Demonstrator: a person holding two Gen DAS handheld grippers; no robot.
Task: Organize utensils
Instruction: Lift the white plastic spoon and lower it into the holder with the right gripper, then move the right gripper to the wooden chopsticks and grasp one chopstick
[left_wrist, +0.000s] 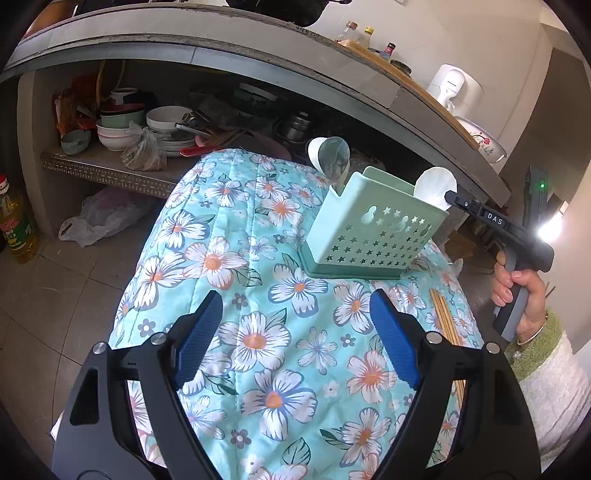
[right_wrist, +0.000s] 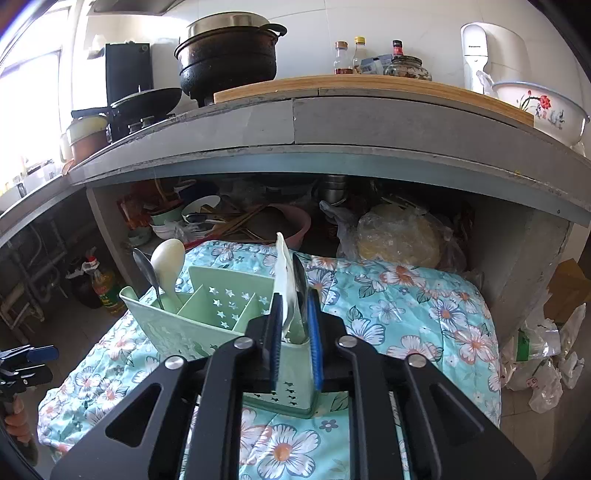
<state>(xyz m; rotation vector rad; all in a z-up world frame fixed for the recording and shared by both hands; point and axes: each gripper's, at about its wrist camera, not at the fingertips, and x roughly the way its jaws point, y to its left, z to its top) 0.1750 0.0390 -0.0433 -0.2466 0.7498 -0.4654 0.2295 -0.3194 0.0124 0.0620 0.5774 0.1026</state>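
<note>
My right gripper (right_wrist: 294, 325) clamps white spoon (right_wrist: 286, 273) and metal spoon (right_wrist: 301, 286) upright over near-end compartment of green utensil caddy (right_wrist: 207, 314) on floral quilt (left_wrist: 258, 332). My left gripper (left_wrist: 295, 332) open, empty. Chopsticks (left_wrist: 445, 321) lie on quilt beside caddy.

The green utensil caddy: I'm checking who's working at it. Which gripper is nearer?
Right. The right gripper is at the green utensil caddy, closed on a white spoon and a metal spoon over its end compartment. The left gripper hangs open above the floral quilt, short of it.
</note>
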